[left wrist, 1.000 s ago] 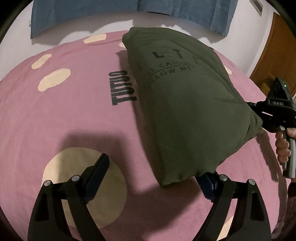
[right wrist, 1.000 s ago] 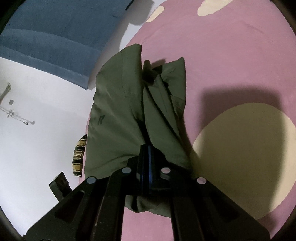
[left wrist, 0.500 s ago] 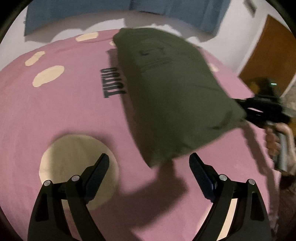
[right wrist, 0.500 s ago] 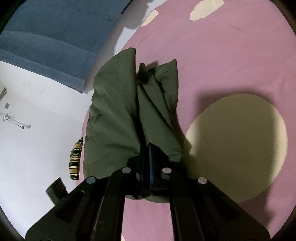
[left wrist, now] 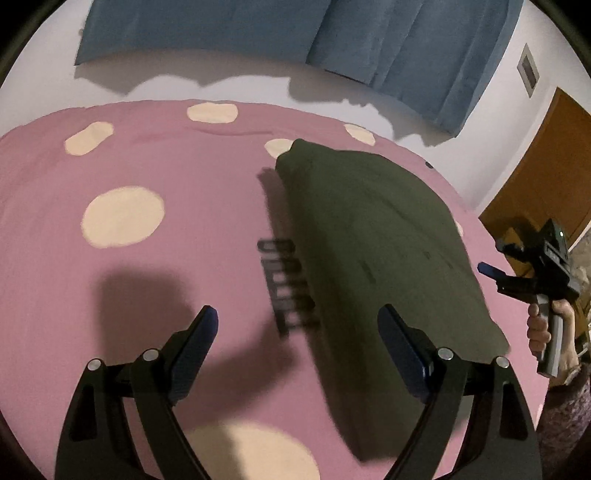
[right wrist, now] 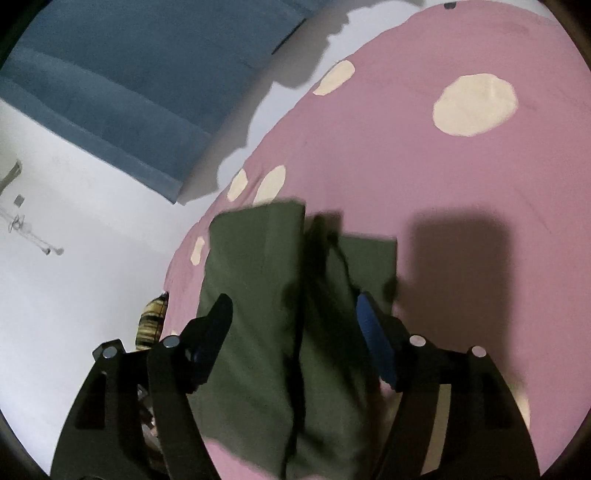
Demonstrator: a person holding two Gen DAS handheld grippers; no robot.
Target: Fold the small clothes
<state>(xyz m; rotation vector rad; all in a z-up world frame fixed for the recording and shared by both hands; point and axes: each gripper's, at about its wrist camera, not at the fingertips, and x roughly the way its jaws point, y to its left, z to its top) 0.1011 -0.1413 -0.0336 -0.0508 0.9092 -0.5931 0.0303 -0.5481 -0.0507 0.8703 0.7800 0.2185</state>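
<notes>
A dark olive green t-shirt [left wrist: 373, 236] lies folded on the pink bedspread [left wrist: 147, 280], right of the middle in the left wrist view. My left gripper [left wrist: 297, 343] is open and empty, held above the shirt's near left edge. My right gripper [right wrist: 293, 317] is open and empty above the shirt [right wrist: 258, 295], which shows a dark fold line down its middle. The right gripper also shows in the left wrist view [left wrist: 517, 273], off the shirt's right edge, held by a hand.
The bedspread has cream spots [left wrist: 122, 216] and black lettering [left wrist: 288, 284] beside the shirt. A blue curtain [left wrist: 258, 33] hangs on the white wall behind. A wooden door [left wrist: 543, 173] stands at the right. A striped object [right wrist: 149, 325] lies past the bed's edge.
Both grippers have let go of the shirt and opened. The shirt, held up a second ago, has dropped flat onto the bed. Both grippers have pulled back and up.
</notes>
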